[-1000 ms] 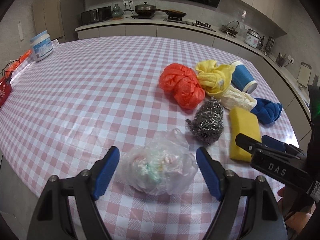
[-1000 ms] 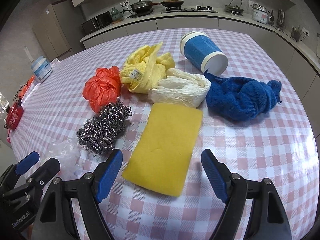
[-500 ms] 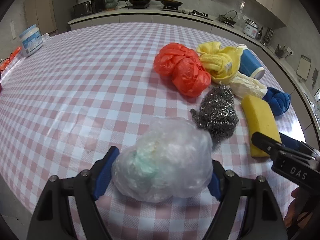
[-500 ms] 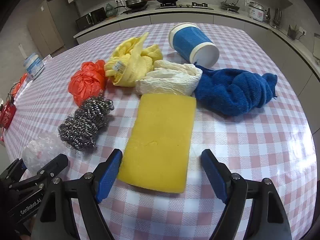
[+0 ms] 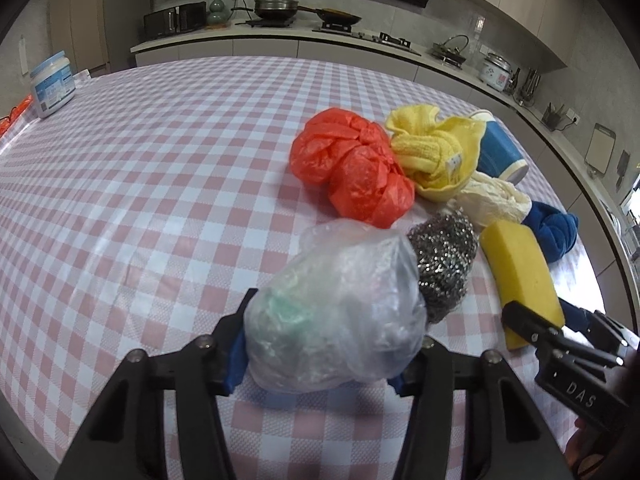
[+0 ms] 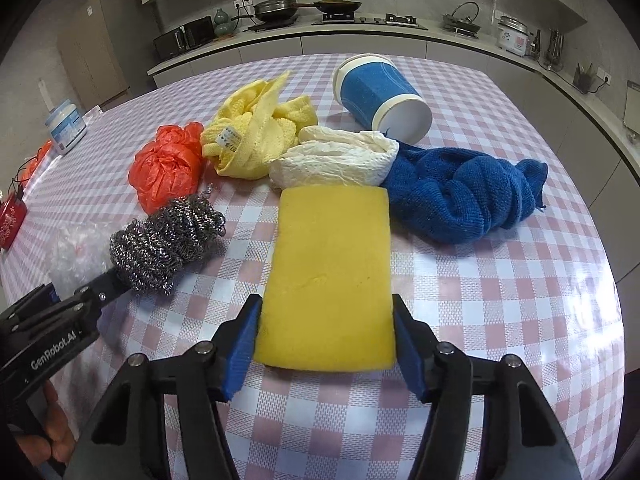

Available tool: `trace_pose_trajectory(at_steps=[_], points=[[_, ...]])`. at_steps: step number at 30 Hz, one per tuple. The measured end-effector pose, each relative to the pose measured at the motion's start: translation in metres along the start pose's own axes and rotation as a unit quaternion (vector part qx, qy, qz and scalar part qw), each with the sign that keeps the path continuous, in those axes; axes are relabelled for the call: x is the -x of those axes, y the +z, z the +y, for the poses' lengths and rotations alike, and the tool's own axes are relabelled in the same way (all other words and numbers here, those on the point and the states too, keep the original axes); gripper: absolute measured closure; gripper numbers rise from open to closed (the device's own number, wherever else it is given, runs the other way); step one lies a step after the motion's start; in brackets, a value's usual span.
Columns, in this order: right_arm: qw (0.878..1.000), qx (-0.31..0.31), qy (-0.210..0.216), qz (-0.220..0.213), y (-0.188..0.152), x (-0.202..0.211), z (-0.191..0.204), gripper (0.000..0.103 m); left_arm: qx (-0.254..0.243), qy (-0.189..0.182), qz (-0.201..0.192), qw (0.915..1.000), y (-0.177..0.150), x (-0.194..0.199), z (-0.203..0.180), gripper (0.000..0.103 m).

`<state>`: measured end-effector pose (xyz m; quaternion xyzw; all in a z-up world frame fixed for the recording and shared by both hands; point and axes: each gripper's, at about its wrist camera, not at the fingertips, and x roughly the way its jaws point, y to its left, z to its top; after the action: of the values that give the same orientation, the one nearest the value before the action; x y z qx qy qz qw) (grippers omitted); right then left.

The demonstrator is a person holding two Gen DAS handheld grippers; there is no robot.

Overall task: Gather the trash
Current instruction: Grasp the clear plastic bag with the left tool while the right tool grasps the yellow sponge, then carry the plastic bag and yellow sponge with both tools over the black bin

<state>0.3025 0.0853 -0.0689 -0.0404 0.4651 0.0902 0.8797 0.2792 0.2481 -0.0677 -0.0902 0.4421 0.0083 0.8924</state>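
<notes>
My left gripper (image 5: 320, 356) is shut on a clear plastic bag of trash (image 5: 340, 312), which bulges above the blue pads; the bag also shows in the right wrist view (image 6: 76, 248). My right gripper (image 6: 326, 344) has its blue pads against both sides of the yellow sponge (image 6: 332, 276), which lies flat on the checked tablecloth. Beyond lie a steel wool scourer (image 6: 168, 244), a red plastic bag (image 5: 352, 172), a yellow cloth (image 6: 256, 136), a crumpled white paper towel (image 6: 336, 158), a blue towel (image 6: 468, 192) and a tipped blue paper cup (image 6: 380, 96).
A white tub (image 5: 52, 84) stands at the far left of the table. A red item (image 6: 10, 220) lies at the left edge. The table edge (image 6: 612, 280) runs close on the right. Kitchen counters (image 5: 280, 40) with a stove line the back.
My left gripper closed on the clear bag and lifted it slightly. My right gripper moved forward and closed around the near end of the yellow sponge.
</notes>
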Motion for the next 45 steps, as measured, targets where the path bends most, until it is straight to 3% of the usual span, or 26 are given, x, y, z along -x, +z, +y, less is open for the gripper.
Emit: trace_pose_trajectory(at_steps=[8,33,45], points=[[1.000,0.002,0.017,-0.003,-0.007,0.008,-0.005,0.049,0.002,-0.008,-0.009,0.9999,-0.004,0.007,-0.007,0.051],[0.997,-0.007,0.062,-0.044,-0.020,0.063,-0.029,0.050,0.016,-0.006,-0.067,0.9976,-0.023,0.070,-0.027,0.051],[0.996,-0.028,0.062,-0.060,-0.038,0.094,-0.080,0.050,-0.015,-0.042,-0.065,0.9969,-0.036,0.081,-0.099,0.051]])
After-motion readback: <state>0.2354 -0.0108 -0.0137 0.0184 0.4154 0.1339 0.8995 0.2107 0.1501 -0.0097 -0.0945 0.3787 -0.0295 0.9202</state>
